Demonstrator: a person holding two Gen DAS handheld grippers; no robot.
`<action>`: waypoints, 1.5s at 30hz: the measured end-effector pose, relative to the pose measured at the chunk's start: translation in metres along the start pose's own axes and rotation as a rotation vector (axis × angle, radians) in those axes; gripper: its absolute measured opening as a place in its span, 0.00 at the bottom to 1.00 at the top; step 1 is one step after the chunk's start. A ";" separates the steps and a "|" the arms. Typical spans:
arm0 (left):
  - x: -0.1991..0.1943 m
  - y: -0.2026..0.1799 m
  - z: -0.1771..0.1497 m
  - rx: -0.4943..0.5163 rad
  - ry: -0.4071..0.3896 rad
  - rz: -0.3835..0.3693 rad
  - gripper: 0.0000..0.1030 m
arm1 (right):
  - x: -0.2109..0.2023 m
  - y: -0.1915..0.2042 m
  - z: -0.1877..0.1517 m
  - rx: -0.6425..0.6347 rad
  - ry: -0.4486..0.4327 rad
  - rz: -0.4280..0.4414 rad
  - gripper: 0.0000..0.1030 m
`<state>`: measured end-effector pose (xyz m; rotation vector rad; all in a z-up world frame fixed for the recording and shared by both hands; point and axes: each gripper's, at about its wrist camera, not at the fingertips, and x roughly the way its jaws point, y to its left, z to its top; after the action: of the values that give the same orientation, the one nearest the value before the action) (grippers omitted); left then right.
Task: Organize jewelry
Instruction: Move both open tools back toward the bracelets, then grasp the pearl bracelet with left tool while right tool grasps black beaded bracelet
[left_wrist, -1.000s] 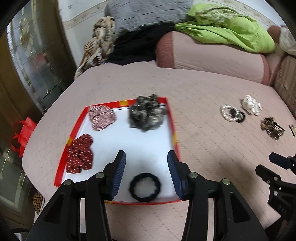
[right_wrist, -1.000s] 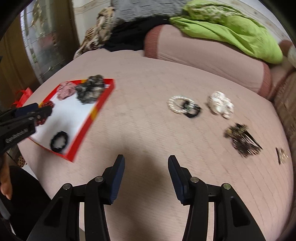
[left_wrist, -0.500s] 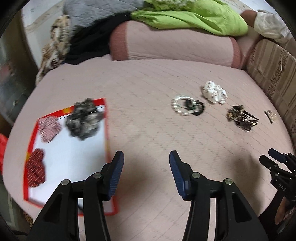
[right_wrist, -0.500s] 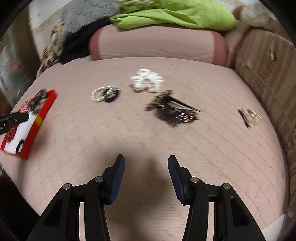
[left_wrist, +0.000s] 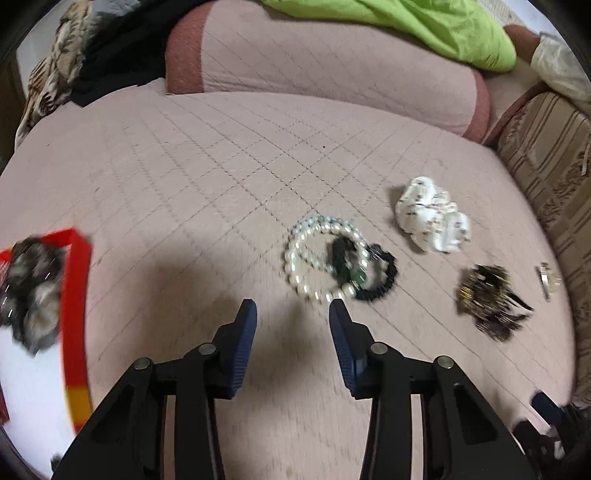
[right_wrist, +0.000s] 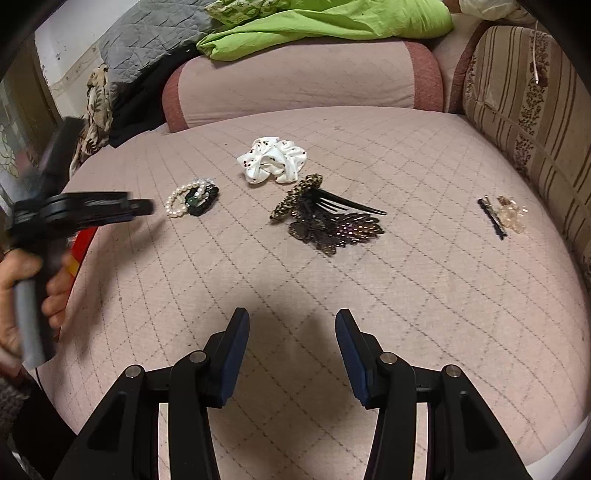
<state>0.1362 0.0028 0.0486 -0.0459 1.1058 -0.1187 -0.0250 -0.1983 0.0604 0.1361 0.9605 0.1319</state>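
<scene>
A pearl bracelet (left_wrist: 317, 254) lies on the pink quilted bed, overlapping a black and green bead bracelet (left_wrist: 373, 273). My left gripper (left_wrist: 291, 314) is open and empty just short of them. Both bracelets show in the right wrist view as well, pearl (right_wrist: 181, 201) and black (right_wrist: 203, 199). A white spotted scrunchie (right_wrist: 271, 164), brown hair clips (right_wrist: 325, 218) and a small clear clip (right_wrist: 508, 218) lie further right. My right gripper (right_wrist: 291, 325) is open and empty over bare quilt. The red-edged white tray (left_wrist: 75, 295) with a grey scrunchie (left_wrist: 31, 291) is at the left.
A pink bolster (right_wrist: 295, 79) with green fabric (right_wrist: 325, 22) on it lies across the back. A striped cushion (right_wrist: 535, 99) borders the right side. Dark and patterned clothes (left_wrist: 74, 62) are piled at the back left. My left hand holds its gripper's handle (right_wrist: 29, 295).
My left gripper has swung right from over the tray to the bracelets. My right gripper's view has shifted right, so the tray has left it and the clips sit near the middle.
</scene>
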 end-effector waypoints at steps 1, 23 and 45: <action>0.007 0.000 0.003 0.002 0.002 0.010 0.31 | 0.001 0.000 0.001 -0.003 -0.001 0.003 0.51; -0.001 0.034 -0.015 -0.002 -0.037 -0.056 0.01 | 0.034 0.039 0.041 -0.008 0.020 0.108 0.51; 0.004 0.045 -0.035 0.017 -0.053 -0.031 0.14 | 0.048 0.054 0.062 -0.019 0.032 0.081 0.51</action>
<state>0.1102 0.0482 0.0253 -0.0508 1.0511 -0.1535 0.0502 -0.1408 0.0665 0.1561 0.9862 0.2179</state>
